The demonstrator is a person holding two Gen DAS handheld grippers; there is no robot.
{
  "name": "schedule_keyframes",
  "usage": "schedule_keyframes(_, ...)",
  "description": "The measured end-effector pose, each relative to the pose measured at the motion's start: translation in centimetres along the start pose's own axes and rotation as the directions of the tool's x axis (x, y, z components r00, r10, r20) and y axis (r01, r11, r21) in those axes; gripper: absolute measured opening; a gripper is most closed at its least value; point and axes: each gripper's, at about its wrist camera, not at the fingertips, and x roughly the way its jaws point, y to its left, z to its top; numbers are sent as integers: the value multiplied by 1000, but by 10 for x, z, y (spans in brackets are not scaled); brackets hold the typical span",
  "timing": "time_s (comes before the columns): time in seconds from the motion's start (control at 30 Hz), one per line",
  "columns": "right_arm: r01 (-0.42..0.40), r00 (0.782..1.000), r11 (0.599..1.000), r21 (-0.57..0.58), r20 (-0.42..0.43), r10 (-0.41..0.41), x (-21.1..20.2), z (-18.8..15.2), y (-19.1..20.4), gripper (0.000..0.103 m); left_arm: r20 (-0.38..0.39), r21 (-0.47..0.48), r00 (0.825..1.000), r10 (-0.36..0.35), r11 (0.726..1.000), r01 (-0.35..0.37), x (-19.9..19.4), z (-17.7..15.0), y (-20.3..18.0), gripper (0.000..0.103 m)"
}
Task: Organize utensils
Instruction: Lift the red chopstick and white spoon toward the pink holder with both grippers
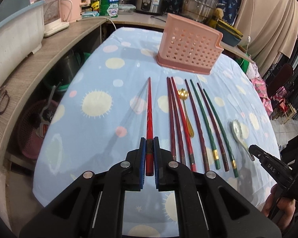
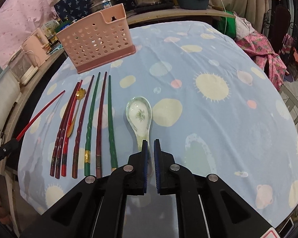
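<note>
My left gripper [image 1: 149,138] is shut on the thick end of a red chopstick [image 1: 149,109], held just above the cloth with its tip toward the pink perforated holder [image 1: 188,47]. In the right wrist view that chopstick [image 2: 43,109] slants up from the left gripper [image 2: 14,141]. A white ceramic spoon [image 2: 140,115] lies bowl up, and my right gripper [image 2: 151,141] is shut on its handle. From the left wrist view, the right gripper [image 1: 252,152] sits at the spoon's [image 1: 237,128] handle end. Several dark red and green chopsticks [image 1: 198,123] and a small gold spoon [image 1: 185,111] lie in a row.
The table wears a blue cloth [image 2: 208,69] with pale suns. A curved wooden shelf [image 1: 49,45] on the left carries a pink kettle [image 1: 69,6] and tubs. Steel pots [image 1: 200,0] stand behind the holder. Clothes [image 2: 264,47] hang past the right edge.
</note>
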Motion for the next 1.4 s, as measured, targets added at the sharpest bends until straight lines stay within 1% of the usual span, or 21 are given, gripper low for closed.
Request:
schedule_keyframes(0.1,-9,1000,1000,8,-26,9,8,-5,-1,9,-21,4,1000,3,1000,-3,5,-6,-1,7)
schedule_keyframes(0.17,-13,1000,1000,5,-27,13,9,-7,1,9,-30,3,1000,6,1000,-6,7,-9,-1,7)
schedule_keyframes(0.23,-20,999,1000,0,-25,20,9,-8,4,13,-35,3,999,9,1000,-9,8,-11,-1,7)
schedule_keyframes(0.27,-16,1000,1000,-5,-27,16,10,-8,5,14,-38,4,999,10,1000,-10,9,-11,-1,7)
schedule_keyframes(0.37,-6,999,1000,1,-36,6,13,-10,3,14,-43,6,999,13,1000,-12,11,-12,-2,7)
schedule_keyframes(0.43,-17,999,1000,16,-46,18,16,-13,-1,14,-44,8,999,15,1000,-14,11,-13,-4,7)
schedule_keyframes(0.67,-15,999,1000,3,-31,15,12,-21,0,14,-57,9,998,17,1000,-17,13,-17,-4,7)
schedule_keyframes(0.7,-11,999,1000,-2,-30,11,11,-22,1,12,-58,9,998,17,1000,-17,13,-18,-5,7)
schedule_keyframes(0.8,-10,1000,1000,-4,-26,10,8,-23,1,12,-55,10,998,15,1000,-15,11,-18,-4,7)
schedule_keyframes(0.93,-21,1000,1000,6,6,21,-6,-19,1,11,-19,7,1000,9,1000,-9,-1,-13,-3,7)
schedule_keyframes(1.1,-34,996,999,-10,83,35,-32,0,7,10,50,3,999,4,1000,-4,-21,4,-1,7)
schedule_keyframes(1.23,-40,991,999,-23,128,43,-44,18,11,9,110,-5,994,0,1000,1,-33,22,1,7)
schedule_keyframes(1.4,-45,988,999,-19,150,48,-46,36,14,7,171,-29,985,-5,1000,10,-44,45,4,7)
